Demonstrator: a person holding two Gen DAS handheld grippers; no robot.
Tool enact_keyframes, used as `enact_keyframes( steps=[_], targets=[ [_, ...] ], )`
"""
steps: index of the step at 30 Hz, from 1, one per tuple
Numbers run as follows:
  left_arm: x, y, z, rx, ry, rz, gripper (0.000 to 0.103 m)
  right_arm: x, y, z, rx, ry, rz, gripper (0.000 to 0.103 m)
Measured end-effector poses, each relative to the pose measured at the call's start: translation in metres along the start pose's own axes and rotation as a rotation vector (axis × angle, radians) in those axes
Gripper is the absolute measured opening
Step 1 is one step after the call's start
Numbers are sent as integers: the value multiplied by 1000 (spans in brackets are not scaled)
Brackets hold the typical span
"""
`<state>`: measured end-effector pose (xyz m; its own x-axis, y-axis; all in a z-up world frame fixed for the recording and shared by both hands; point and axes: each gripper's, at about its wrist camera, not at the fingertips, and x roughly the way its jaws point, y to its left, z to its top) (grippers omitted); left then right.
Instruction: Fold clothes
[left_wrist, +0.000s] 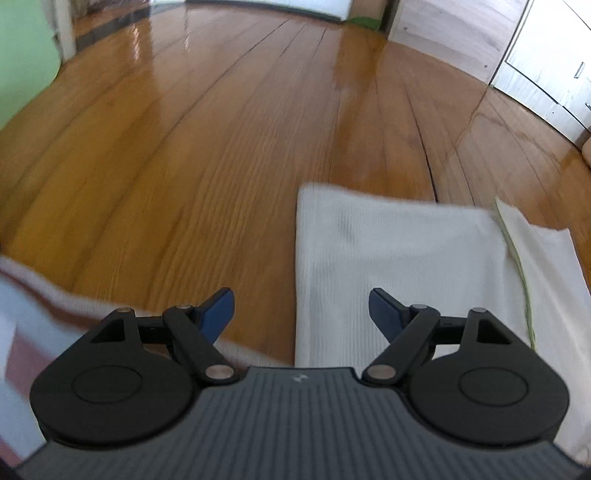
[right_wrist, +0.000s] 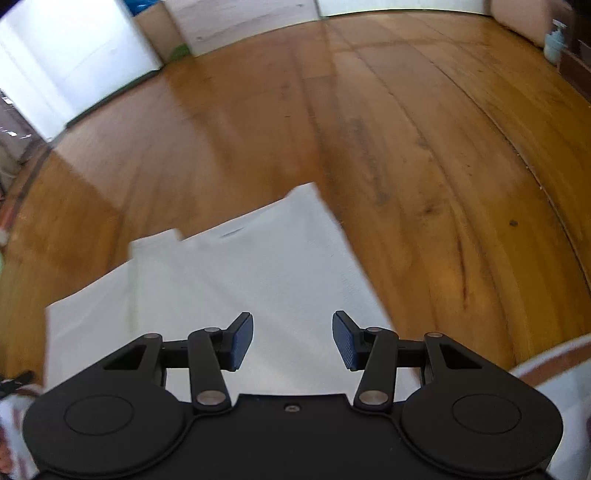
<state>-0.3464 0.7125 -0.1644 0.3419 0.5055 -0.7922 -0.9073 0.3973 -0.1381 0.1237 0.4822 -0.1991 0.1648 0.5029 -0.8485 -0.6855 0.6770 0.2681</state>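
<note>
Both the left tool and right tool hover spread and empty above the white garment lying flat, apparently folded, on the wooden floor, so any further fold wants squared, aligned edges.

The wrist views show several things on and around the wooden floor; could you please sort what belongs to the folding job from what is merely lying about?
Job:
white folded cloth
left tool, open
right tool, open

Lying about:
cardboard box
white cabinet
pale blue bottle
</note>
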Motion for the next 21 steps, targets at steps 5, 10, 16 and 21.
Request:
enact_keyframes(
  steps=[5,10,16,21],
  targets=[
    [25,2,17,38,-3,-39,80,37,-2,33,-5,-20,-44,54],
    [51,6,33,72,-1,-83,80,73,11,54,-46,-23,-106,57],
    [57,15,38,34,-14,-97,79,94,20,64,-49,-39,-132,60],
    [70,20,36,5,-6,-133,77,114,23,63,-59,-71,-173,60]
  ],
)
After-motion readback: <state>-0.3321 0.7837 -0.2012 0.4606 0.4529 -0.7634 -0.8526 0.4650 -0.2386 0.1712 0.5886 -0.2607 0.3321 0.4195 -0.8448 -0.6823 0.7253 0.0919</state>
